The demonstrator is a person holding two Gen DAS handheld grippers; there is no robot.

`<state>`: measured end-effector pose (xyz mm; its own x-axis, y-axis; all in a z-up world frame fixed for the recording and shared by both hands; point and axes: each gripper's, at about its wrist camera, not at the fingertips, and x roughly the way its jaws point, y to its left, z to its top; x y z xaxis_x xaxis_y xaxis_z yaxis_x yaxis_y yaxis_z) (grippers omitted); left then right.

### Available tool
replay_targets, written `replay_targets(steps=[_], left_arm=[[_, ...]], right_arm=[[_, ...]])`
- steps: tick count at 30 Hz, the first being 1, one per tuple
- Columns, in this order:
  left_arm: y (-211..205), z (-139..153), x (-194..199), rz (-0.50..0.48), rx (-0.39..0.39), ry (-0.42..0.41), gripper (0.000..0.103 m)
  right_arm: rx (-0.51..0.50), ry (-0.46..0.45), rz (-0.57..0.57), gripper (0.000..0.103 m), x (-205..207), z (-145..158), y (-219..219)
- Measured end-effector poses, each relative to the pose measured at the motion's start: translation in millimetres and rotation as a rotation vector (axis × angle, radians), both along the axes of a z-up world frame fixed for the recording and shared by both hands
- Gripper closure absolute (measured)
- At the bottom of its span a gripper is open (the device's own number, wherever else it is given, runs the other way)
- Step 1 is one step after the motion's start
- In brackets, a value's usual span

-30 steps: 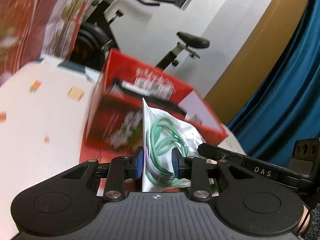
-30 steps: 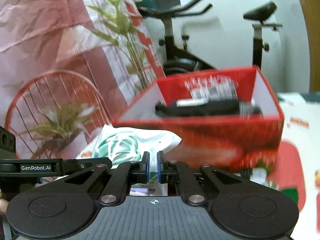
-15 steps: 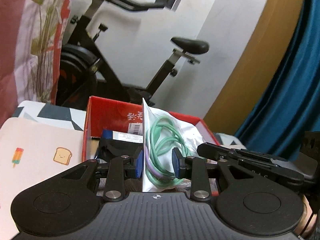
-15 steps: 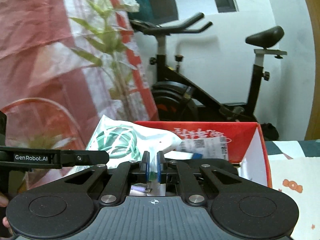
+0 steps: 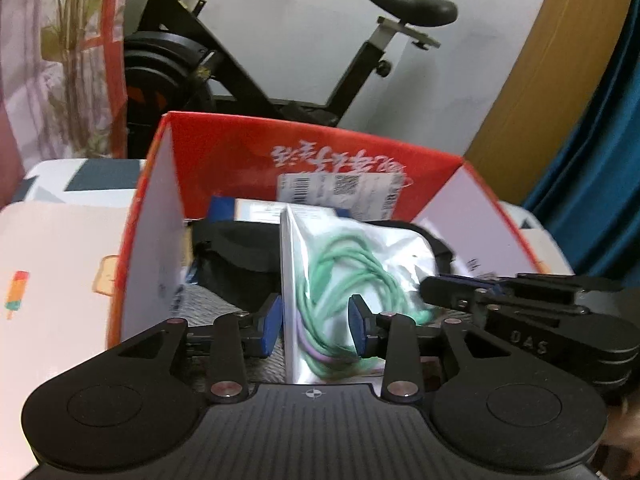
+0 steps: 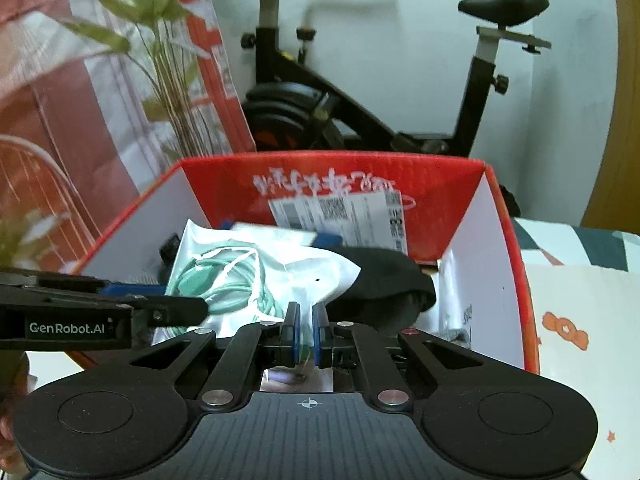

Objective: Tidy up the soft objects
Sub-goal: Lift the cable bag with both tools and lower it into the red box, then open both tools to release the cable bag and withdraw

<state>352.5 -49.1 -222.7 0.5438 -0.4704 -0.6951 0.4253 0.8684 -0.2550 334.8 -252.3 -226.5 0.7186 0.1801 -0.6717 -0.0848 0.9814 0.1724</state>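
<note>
Scene: I hold a clear pouch (image 5: pixel 360 264) of coiled green cable (image 5: pixel 340 280) over the open red box (image 5: pixel 320 152), one tool in each hand.
Right gripper (image 6: pixel 306 330): my jaws are pressed nearly together, pinching the pouch's lower edge, so the limp plastic hangs from a firm point.
Left gripper (image 5: pixel 316 328): my jaws have just been opening; the pouch stands between the blue pads (image 5: pixel 272 330), which look barely touching it or just off it, apparently so the bag can slip free.
Pouch: above the box's mouth, over a black soft item (image 6: pixel 384 276) and a blue-edged packet (image 6: pixel 280 234) already inside.
Box: on the patterned surface (image 6: pixel 580 320), its tall walls keeping floppy things together.
Behind: an exercise bike (image 6: pixel 360 92) and a leafy plant (image 6: pixel 160 40).
Judgement: the drop into the box seems near, not yet done.
</note>
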Motion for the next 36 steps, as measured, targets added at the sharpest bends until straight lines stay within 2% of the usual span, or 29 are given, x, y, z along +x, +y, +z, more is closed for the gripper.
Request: replay_targets(steps=[2,5,11,15,21,23,25,26,28,29,32,34,36], left_arm=[[1.9,-1.5,-0.4,0.011,0.029,-0.006,0.066],[9.8,-1.4,-1.2,0.024,0.027,0.000,0.064],[7.0,2.4,-5.5,0.013,0.082,-0.046,0.061],[3.9,6.5,-9.2,0.018,0.098,-0.077,0.051],[8.3,23.2,-26.2,0.048,0.118,-0.143,0.036],[12.5,30.3,-34.0,0.070,0.121,-0.166,0.036],[16.8,36.5,-40.8,0.096,0.124,-0.179,0.033],[18.2,38.9,-43.7,0.103,0.125,-0.184,0.030],[20.7,43.5,-50.2,0.117,0.126,-0.198,0.013],[22.0,45.6,-53.8,0.124,0.127,-0.206,0.012],[26.0,52.3,-66.4,0.146,0.124,-0.237,0.008],[27.6,56.0,-73.9,0.148,0.126,-0.245,0.001],[29.7,58.2,-80.2,0.146,0.124,-0.250,0.000]], right_arm=[[-0.011,0.034,0.003,0.097,2.7,-3.9,1.6],[-0.049,0.059,0.013,0.097,7.1,-7.9,7.6],[-0.056,0.122,0.004,0.097,12.0,-14.3,10.1],[-0.054,0.120,-0.019,0.094,9.4,-11.2,8.4],[-0.093,0.043,-0.038,0.081,-5.5,12.1,10.8],[-0.104,0.009,-0.044,0.073,-13.7,21.3,12.5],[-0.113,-0.019,-0.044,0.055,-22.2,28.6,14.5],[-0.120,-0.030,-0.044,0.051,-26.9,31.9,16.2],[-0.123,-0.052,-0.033,0.040,-36.5,37.8,18.6],[-0.125,-0.060,-0.028,0.037,-40.7,40.1,19.9],[-0.127,-0.091,-0.022,0.017,-54.7,48.0,22.7],[-0.122,-0.117,-0.021,0.001,-64.5,52.9,23.8],[-0.125,-0.137,-0.030,0.001,-73.1,56.8,23.5]])
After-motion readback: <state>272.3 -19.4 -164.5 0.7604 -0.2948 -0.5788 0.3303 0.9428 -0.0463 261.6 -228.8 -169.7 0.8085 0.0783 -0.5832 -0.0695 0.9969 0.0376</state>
